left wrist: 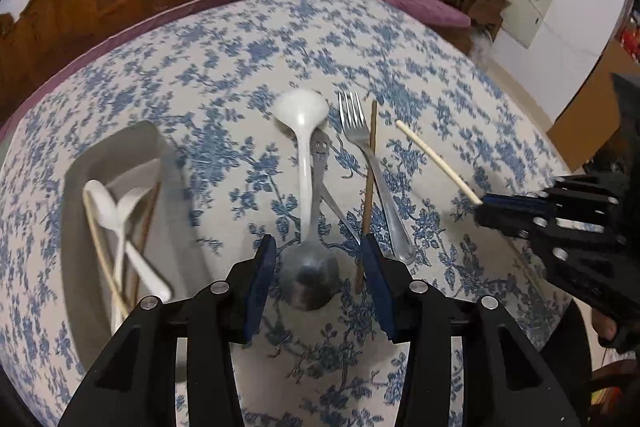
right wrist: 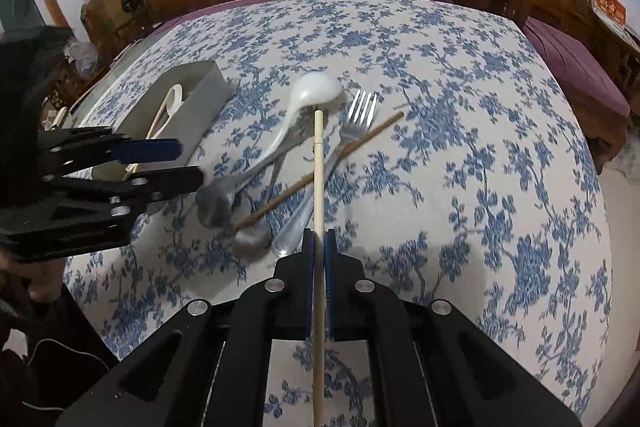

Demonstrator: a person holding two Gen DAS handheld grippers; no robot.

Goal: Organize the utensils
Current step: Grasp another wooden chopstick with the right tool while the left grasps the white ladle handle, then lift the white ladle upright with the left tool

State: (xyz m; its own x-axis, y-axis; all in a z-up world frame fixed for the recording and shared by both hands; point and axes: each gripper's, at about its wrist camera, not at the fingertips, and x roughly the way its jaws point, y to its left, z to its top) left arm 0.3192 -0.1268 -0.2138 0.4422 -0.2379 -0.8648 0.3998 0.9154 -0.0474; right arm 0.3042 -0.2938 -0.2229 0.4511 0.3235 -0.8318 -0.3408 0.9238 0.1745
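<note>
Right tool (right wrist: 319,243): pads pressed together on a pale chopstick (right wrist: 318,187), which is lifted above the pile. Left tool (left wrist: 318,259): pads apart, nothing gripped, hovering over the bowl of a metal spoon (left wrist: 308,279). Loose on the floral-cloth surface (left wrist: 420,67): white ladle (left wrist: 302,115), metal fork (left wrist: 362,143) and brown chopstick (left wrist: 368,195) crossing the fork. Grey tray (left wrist: 80,267) to the left holds white plastic cutlery and chopsticks.
</note>
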